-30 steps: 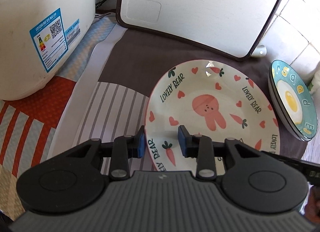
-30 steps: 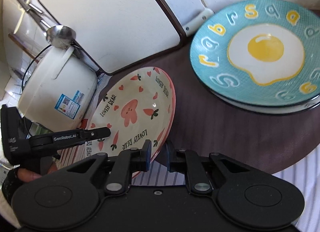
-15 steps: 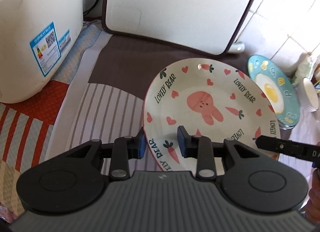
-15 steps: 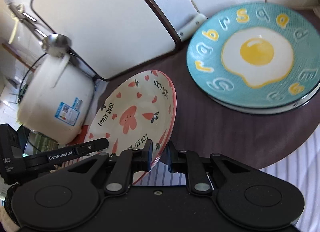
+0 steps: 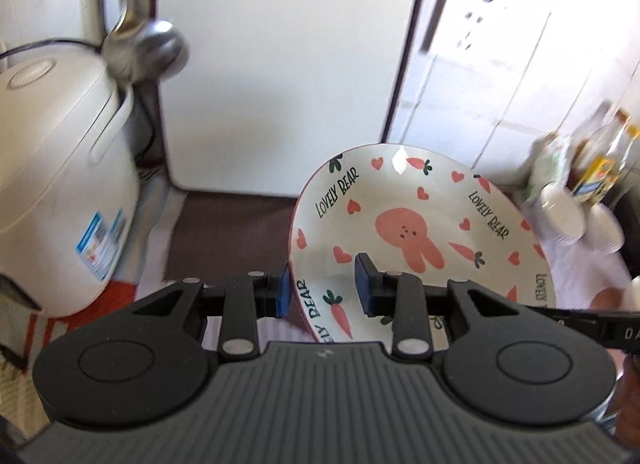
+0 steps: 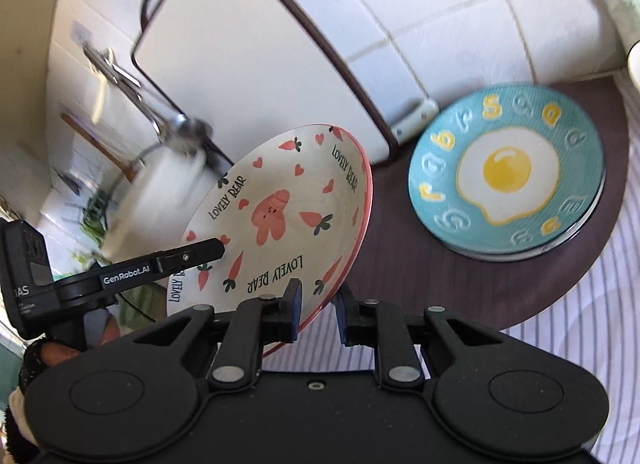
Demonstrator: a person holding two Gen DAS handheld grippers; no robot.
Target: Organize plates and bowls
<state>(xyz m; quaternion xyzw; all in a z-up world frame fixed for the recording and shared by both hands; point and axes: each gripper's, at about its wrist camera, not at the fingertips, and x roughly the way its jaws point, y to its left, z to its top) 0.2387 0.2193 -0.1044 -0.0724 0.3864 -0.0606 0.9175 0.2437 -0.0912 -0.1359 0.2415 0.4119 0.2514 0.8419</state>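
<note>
Left wrist view: our left gripper point(image 5: 322, 290) is clamped on the rim of one bunny plate point(image 5: 416, 240), lifted and tilted; two white bowls point(image 5: 576, 219) wait right.

Right wrist view: our right gripper point(image 6: 318, 306) pinches its opposite rim. One egg-plate stack point(image 6: 508, 173) sits on the mat, likely the destination; stacking remains.

A white rice cooker point(image 5: 60, 191) stands at the left, a steel ladle point(image 5: 140, 47) hanging above it. Beside it a large white board point(image 5: 280, 63) leans against the tiled wall point(image 6: 500, 3). Bottles point(image 5: 600, 159) stand at the far right.
</note>
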